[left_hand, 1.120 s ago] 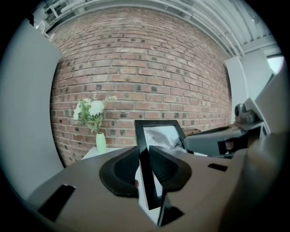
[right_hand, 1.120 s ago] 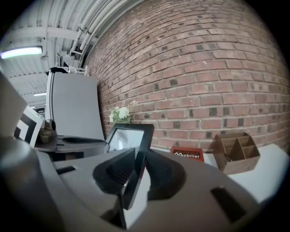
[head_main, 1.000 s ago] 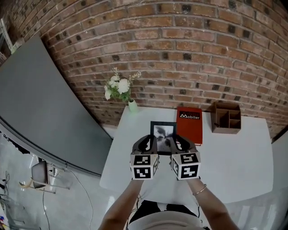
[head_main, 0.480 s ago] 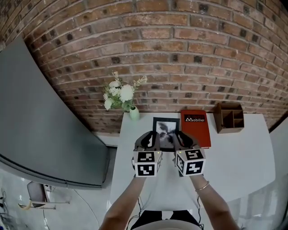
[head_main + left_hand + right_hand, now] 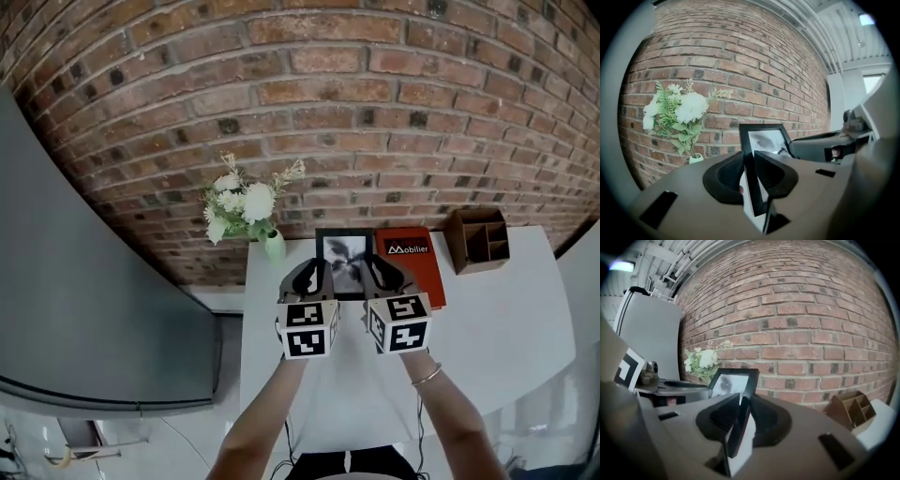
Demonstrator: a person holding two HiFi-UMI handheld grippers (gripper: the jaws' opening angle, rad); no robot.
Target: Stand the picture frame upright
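The black picture frame (image 5: 343, 262) with a grey photo is held upright between my two grippers, facing me, over the far part of the white table (image 5: 487, 319). My left gripper (image 5: 312, 279) is shut on the frame's left edge, which runs between the jaws in the left gripper view (image 5: 751, 165). My right gripper (image 5: 374, 275) is shut on the frame's right edge (image 5: 740, 412). The frame's upper part (image 5: 765, 138) (image 5: 735, 381) stands out above the jaws against the brick wall. The jaws hide its lower edge, so I cannot tell whether it touches the table.
A small green vase of white flowers (image 5: 246, 204) (image 5: 677, 112) stands left of the frame by the brick wall. A red book (image 5: 413, 262) lies just right of it. A wooden desk organiser (image 5: 479, 239) (image 5: 850, 410) sits at the far right. A grey panel (image 5: 84, 281) borders the table's left.
Both grippers have carried the frame away from me toward the brick wall. It now sits between the vase and the red book, close to the wall. The grips have not changed.
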